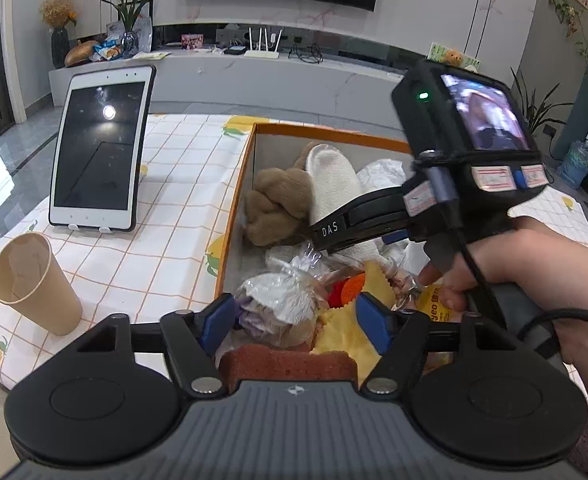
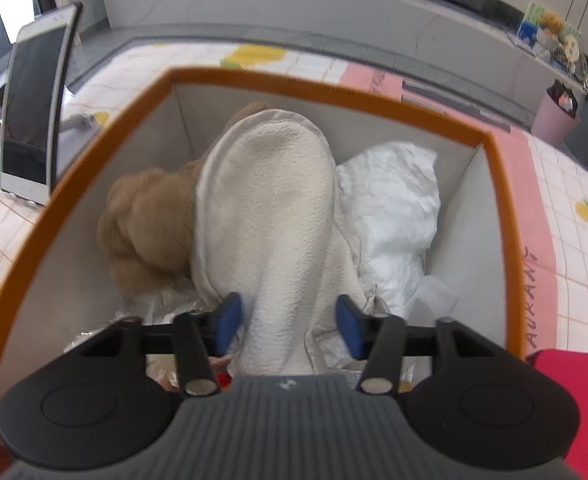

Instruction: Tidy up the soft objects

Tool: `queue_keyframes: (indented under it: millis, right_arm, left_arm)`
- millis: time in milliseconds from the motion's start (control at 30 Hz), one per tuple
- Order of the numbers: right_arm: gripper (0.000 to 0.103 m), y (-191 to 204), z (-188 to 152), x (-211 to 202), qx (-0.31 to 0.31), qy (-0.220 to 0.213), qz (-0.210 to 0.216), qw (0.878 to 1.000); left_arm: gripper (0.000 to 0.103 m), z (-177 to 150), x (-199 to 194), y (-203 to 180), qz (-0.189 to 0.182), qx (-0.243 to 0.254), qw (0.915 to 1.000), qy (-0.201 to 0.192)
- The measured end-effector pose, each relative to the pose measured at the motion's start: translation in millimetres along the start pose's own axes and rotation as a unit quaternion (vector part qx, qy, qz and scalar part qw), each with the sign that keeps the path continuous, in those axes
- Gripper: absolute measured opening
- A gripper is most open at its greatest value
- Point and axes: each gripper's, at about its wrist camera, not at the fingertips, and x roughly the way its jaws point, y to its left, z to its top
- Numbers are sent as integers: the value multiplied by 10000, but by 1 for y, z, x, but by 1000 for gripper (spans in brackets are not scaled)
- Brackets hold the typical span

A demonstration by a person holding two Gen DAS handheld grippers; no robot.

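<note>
In the left wrist view, the left gripper [image 1: 296, 314] hovers at the near end of an orange-rimmed box [image 1: 236, 216] with its blue fingers [image 1: 217, 322] spread wide; a crumpled clear plastic bag [image 1: 282, 296] and a yellow cloth [image 1: 346, 330] lie between and below them, but the pads press on nothing. A brown sponge [image 1: 288, 362] sits just in front of the gripper body. Farther in the box lie a tan plush toy [image 1: 278, 206], a cream fleece slipper [image 1: 334, 184] and a white crumpled bag [image 1: 382, 172]. The person's right hand [image 1: 534, 276] holds the other gripper's handle, and that tool reaches down into the box from the right, its fingertips hidden among the contents. On the checked tablecloth [image 1: 174, 200] left of the box stand a tablet [image 1: 100, 148] on a stand and a paper cup [image 1: 34, 280]. In the right wrist view, the right gripper [image 2: 290, 322] points steeply down into the box [image 2: 498, 184], its jaws partly open on either side of the heel end of the cream fleece slipper [image 2: 266, 200]; gaps show between the pads and the fleece, so the slipper lies free, resting on the box contents with the tan plush toy [image 2: 146, 224] to its left and the white crumpled bag [image 2: 394, 204] to its right.
</note>
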Motion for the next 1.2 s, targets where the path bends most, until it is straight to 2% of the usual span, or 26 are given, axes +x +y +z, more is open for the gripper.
queue_keyframes:
  millis: [67,200,233,333,367,433,500,533,567,667,733,867,967,1067,1200]
  right_arm:
    - [82,-2,0,-15,27,-221,19,9998]
    - [86,-5,-5,-64,-25,-833,81,9965]
    - [91,-9,-7,-80,29,-982,85,9951]
    - [97,-27,-18,-134,227,-1542,52,9878]
    - [98,-34,-25,-152,284,-1752,38,9841]
    - [100,-48,-44,-188,378,-2169,-34,9754]
    - [100,-64,-69,-219,473,-2522,-144,9664]
    - [100,-72,-82,-231,513,-2638,-211,9630]
    - [100,-80,-93,-241,540,-2751,-261,9596]
    - [100,-97,-135,-256,664,-2885,-470,9540]
    - [101,-106,-160,-255,838,-2829,-528,9540]
    - [100,-117,-198,-238,1094,-2498,-427,9612]
    - [100,-113,-215,-228,1002,-2544,-559,9603]
    - [100,-111,-225,-225,908,-2572,-586,9603]
    - [100,-108,-228,-223,780,-2680,-595,9584]
  left_arm:
    - [83,1,-6,0,31,-6,10000,-50]
    - [83,3,-29,-5,207,-13,9992,-346]
    - [83,5,-35,-6,226,-23,9988,-424]
    - [84,7,-58,-15,116,-45,9970,-770]
    - [88,7,-67,-19,50,-40,9956,-938]
    - [92,3,-84,-30,-8,-48,9894,-1453]
    - [95,-7,-101,-44,-13,5,9763,-2162]
    - [102,-13,-108,-52,28,42,9689,-2476]
    - [103,-15,-112,-61,90,80,9654,-2604]
    - [103,-15,-117,-83,93,-6,9717,-2362]
    - [103,-21,-119,-93,-44,-101,9716,-2366]
    - [103,-35,-115,-108,-298,206,9712,-2357]
    - [103,-51,-109,-121,-328,624,9674,-2431]
    - [103,-62,-101,-135,-151,1022,9668,-2339]
    - [103,-69,-92,-144,-21,1095,9688,-2222]
